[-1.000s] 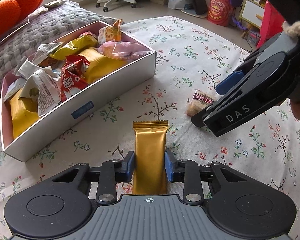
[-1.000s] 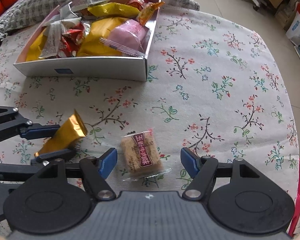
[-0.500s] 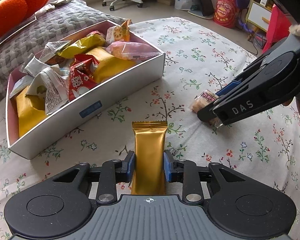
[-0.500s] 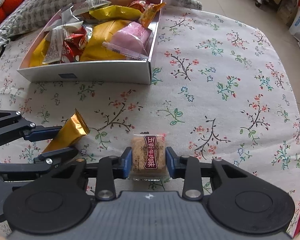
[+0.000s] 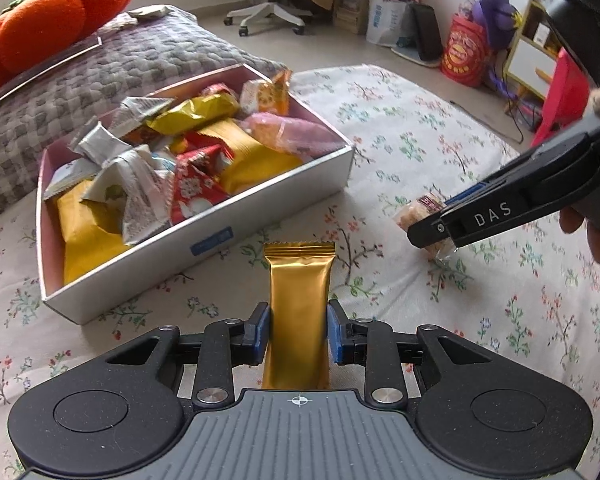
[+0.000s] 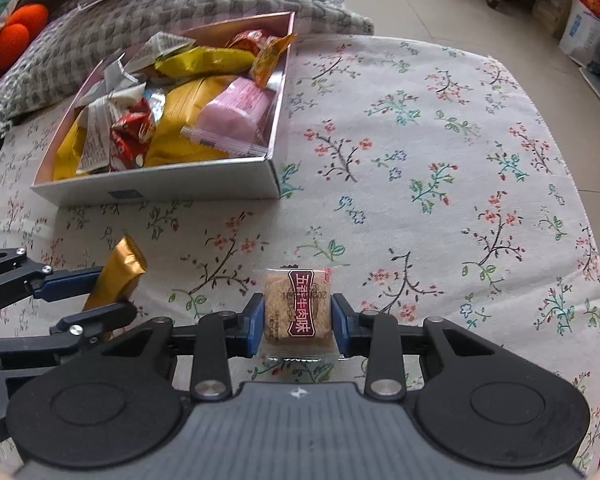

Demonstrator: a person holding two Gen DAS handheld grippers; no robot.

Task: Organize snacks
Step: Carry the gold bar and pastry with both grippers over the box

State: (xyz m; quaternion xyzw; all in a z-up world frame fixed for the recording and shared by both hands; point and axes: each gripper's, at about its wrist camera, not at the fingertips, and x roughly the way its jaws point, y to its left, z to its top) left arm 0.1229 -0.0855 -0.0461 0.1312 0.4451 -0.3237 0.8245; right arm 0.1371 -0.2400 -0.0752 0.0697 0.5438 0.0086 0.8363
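The left gripper (image 5: 298, 334) pinches a glossy gold foil bar (image 5: 298, 300); the right gripper (image 6: 298, 326) has just clamped a square, grainy biscuit in clear wrap (image 6: 298, 308) over flowered cloth (image 6: 440, 140).

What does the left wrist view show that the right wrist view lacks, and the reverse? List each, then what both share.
Only the left wrist view: the gold bar seen full length between the left hand-held gripper pads, and a purple plush toy by the shelf.

Only the right wrist view: the red label on the clear-wrapped square biscuit, clamped in the right hand-held gripper, and the tablecloth's far right edge.

Both: the white snack box, the flowered tablecloth, the grey cushion, the orange plush, both held snacks.
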